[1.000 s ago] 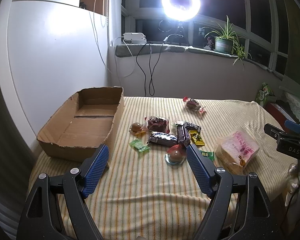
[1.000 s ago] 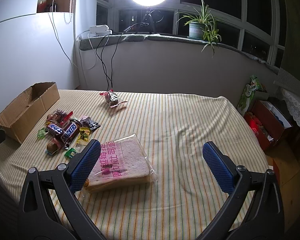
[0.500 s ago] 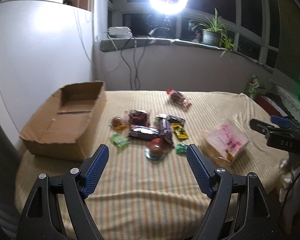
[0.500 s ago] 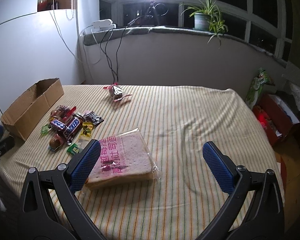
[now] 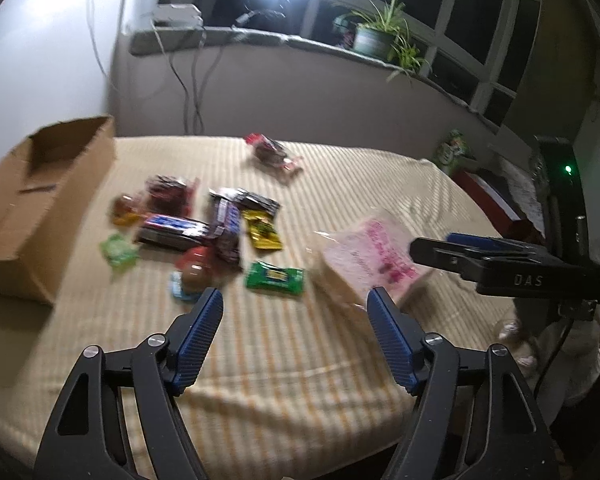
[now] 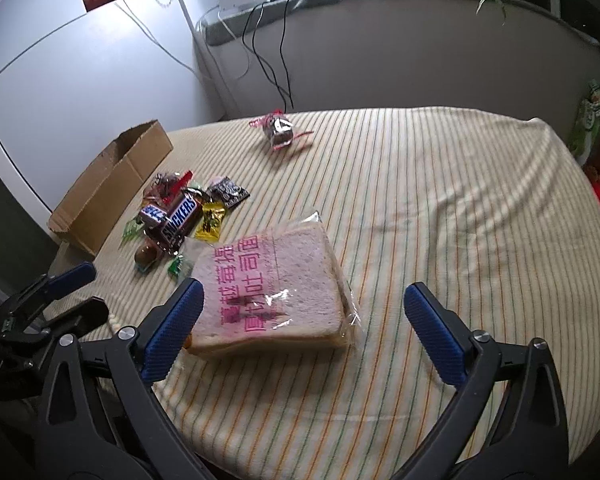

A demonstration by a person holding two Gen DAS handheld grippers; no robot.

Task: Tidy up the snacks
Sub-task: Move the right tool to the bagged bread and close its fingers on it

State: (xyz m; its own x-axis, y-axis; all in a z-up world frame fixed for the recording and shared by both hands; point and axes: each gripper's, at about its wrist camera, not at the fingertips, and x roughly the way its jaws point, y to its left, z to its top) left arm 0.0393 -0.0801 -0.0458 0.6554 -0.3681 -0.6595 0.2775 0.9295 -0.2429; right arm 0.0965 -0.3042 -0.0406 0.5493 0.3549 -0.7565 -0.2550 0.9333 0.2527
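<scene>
A bagged sandwich bread [image 6: 276, 288] with pink lettering lies on the striped cloth; it also shows in the left wrist view [image 5: 370, 264]. My right gripper [image 6: 302, 312] is open and empty, hovering just in front of the bread. A pile of small snacks with Snickers bars [image 6: 180, 216] lies left of it, also in the left wrist view [image 5: 204, 228]. A lone wrapped candy [image 6: 278, 132] lies further back. An open cardboard box [image 6: 112, 188] stands at the left [image 5: 32, 204]. My left gripper [image 5: 294, 312] is open and empty, near a green candy [image 5: 275, 278].
The striped cloth [image 6: 460, 216] covers the table, with its edge close to both grippers. A white wall panel [image 6: 80, 88] stands behind the box. Cables [image 6: 268, 60] hang from the window ledge. Red boxes [image 5: 496, 200] sit off the table's right side.
The left gripper has swung right, toward the green candy and the bread. The right gripper has tilted down and moved closer to the bread. Both stay open.
</scene>
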